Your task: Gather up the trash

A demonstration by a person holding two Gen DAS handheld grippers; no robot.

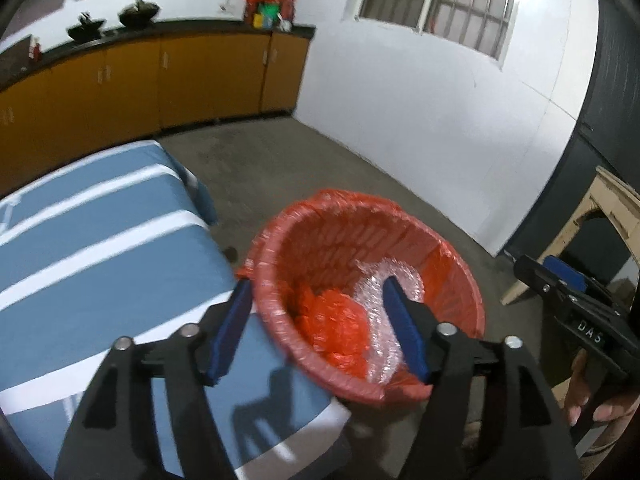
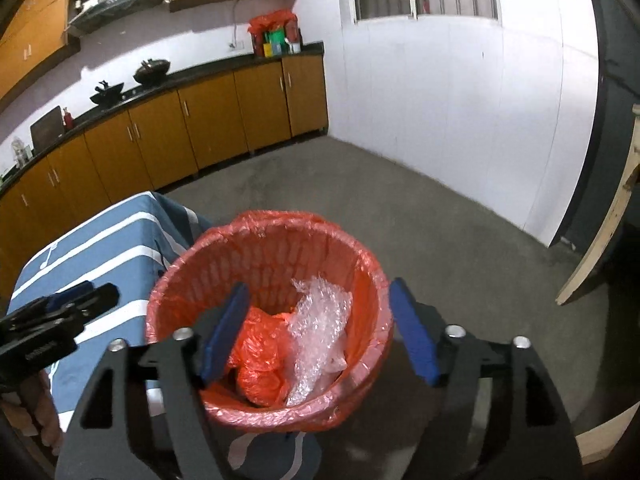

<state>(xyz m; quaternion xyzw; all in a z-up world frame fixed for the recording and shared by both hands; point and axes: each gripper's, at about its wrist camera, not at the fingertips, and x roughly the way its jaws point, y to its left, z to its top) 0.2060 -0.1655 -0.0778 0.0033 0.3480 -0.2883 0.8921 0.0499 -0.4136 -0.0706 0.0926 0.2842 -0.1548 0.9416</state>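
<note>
Jaws wide — bubble wrap [image 2: 320, 332] below, in bin [image 2: 264, 224].

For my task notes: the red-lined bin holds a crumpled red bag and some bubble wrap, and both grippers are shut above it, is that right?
Not quite: both grippers are open, not shut. The left gripper and right gripper show their blue pads spread wide with nothing between them in each wrist view. The red-lined bin does hold a crumpled red bag and bubble wrap.

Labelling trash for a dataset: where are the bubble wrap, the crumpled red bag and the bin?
bubble wrap [image 2: 316, 320], right wrist view, its middle.
crumpled red bag [image 2: 260, 356], right wrist view, its bulge.
bin [image 2: 280, 224], right wrist view, far rim.
</note>
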